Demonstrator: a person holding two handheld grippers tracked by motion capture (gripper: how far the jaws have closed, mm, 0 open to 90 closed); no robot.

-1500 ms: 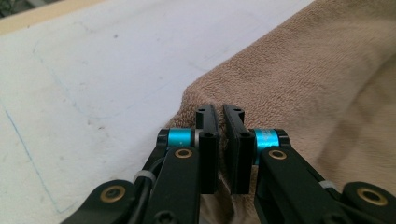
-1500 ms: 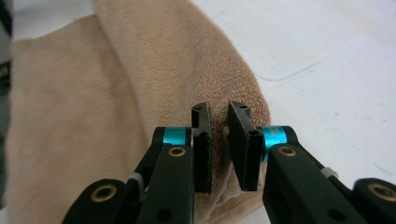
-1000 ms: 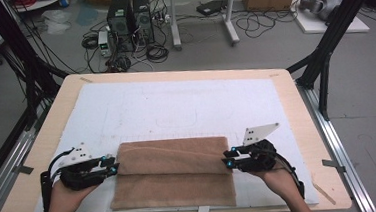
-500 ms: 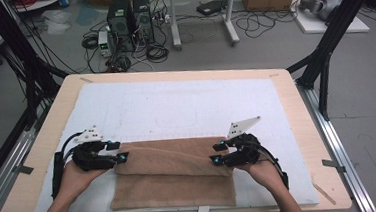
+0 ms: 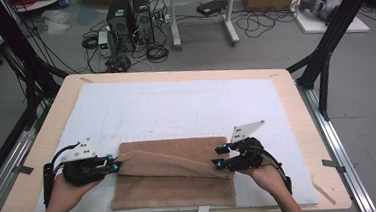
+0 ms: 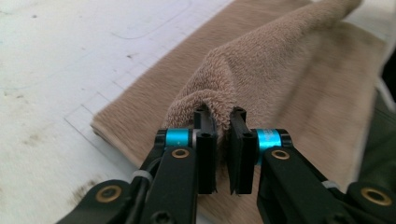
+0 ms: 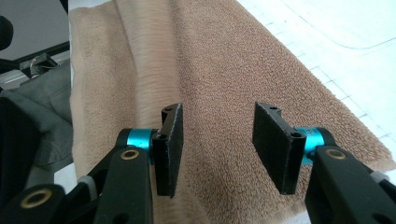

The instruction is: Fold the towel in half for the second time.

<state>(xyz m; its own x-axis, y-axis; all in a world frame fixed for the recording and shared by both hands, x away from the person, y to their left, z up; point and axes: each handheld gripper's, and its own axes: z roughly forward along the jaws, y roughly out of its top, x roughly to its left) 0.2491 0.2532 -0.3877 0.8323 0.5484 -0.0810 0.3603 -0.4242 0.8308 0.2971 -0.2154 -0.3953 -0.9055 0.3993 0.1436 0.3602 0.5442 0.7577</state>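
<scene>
At lower left, the left gripper [image 6: 223,122], jaws just closed, pinches the brown towel's [image 5: 173,179] raised edge. At lower right, the right gripper's [image 7: 218,140] jaws hang apart above the cloth.

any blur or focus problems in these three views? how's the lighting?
High view: soft, low detail, even light, no glare on the white mat. Left gripper view: jaws sharp, the towel smears at its far right, likely motion blur. Right gripper view: pads crisp, the raised towel fold streaked; light flat, shadows faint.
</scene>
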